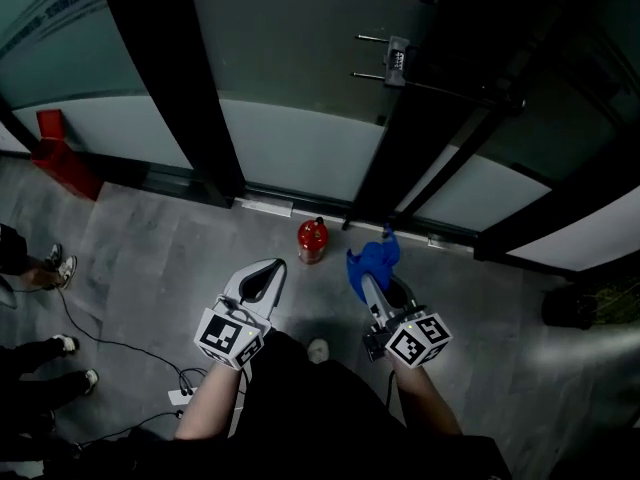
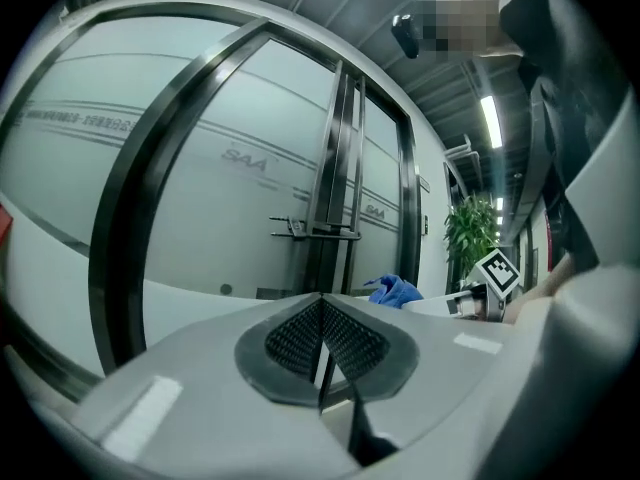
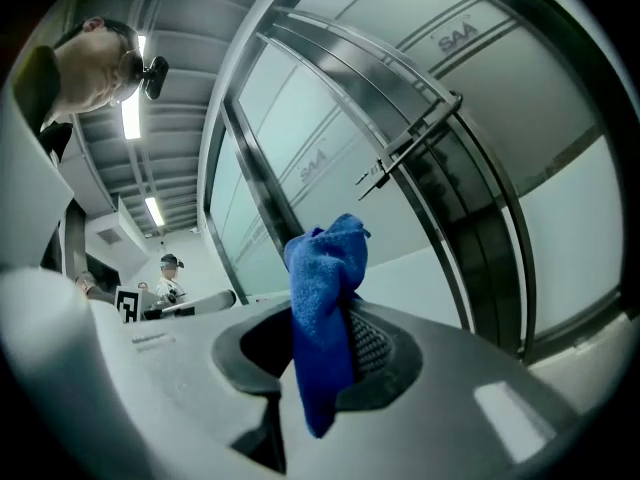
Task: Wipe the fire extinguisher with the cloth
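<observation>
A small red fire extinguisher (image 1: 312,240) stands on the grey floor at the foot of a glass door. My right gripper (image 1: 372,272) is shut on a blue cloth (image 1: 373,262), held just right of the extinguisher and apart from it. In the right gripper view the cloth (image 3: 325,308) hangs bunched between the jaws. My left gripper (image 1: 263,277) is shut with nothing in it, a little below and left of the extinguisher. In the left gripper view its jaws (image 2: 322,340) meet; the cloth (image 2: 396,290) and the other gripper's marker cube (image 2: 497,271) show beyond.
Glass doors with dark frames (image 1: 168,78) and a lock with bar handles (image 1: 397,65) fill the wall ahead. A red object (image 1: 62,155) sits at the far left. People's feet (image 1: 58,261) and a cable (image 1: 120,343) lie at the left. A dark plant pot (image 1: 570,305) stands right.
</observation>
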{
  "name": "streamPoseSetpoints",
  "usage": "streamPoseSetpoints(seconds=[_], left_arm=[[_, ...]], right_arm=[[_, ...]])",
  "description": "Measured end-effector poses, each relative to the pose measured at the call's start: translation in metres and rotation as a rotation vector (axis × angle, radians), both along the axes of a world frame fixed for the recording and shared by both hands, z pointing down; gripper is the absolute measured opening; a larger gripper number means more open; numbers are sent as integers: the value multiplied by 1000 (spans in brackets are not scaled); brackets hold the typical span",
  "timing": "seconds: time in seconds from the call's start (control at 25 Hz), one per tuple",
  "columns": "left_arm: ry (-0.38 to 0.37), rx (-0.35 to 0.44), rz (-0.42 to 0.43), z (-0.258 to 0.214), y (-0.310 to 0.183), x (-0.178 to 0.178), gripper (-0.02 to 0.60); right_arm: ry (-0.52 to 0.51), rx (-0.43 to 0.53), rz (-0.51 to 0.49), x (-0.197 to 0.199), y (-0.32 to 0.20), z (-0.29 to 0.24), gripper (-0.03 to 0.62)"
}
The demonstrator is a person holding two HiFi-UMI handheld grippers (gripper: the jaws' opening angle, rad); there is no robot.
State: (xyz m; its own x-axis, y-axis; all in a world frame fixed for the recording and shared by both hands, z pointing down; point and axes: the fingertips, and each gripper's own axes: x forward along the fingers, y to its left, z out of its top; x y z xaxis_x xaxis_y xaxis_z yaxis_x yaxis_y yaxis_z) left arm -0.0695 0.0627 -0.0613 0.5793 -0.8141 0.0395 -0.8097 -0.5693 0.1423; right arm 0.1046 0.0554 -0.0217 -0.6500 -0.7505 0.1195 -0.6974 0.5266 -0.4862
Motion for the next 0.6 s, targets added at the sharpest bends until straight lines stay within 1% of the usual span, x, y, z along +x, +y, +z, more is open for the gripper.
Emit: streamPoseSetpoints(seconds=[0.08,0.16,0.36,0.48,0.6], left_arm=[[-22,-21,35,14,-16,6,6],[-25,-48,58,28,-34,8,6],[-38,-94,125,76,-71,6,6],[-64,-124,141,106,-94,-2,6],[-80,-135,148,132,-114,-8,6]], right_arm=[[16,-44,11,1,-9,19,94],[34,-78,18,-3,-21,38,92],[78,-122,32,-20,-49,84,92],[78,-154,58,-26,-69,114,92],[91,-181,70,-30,-85,142,93]])
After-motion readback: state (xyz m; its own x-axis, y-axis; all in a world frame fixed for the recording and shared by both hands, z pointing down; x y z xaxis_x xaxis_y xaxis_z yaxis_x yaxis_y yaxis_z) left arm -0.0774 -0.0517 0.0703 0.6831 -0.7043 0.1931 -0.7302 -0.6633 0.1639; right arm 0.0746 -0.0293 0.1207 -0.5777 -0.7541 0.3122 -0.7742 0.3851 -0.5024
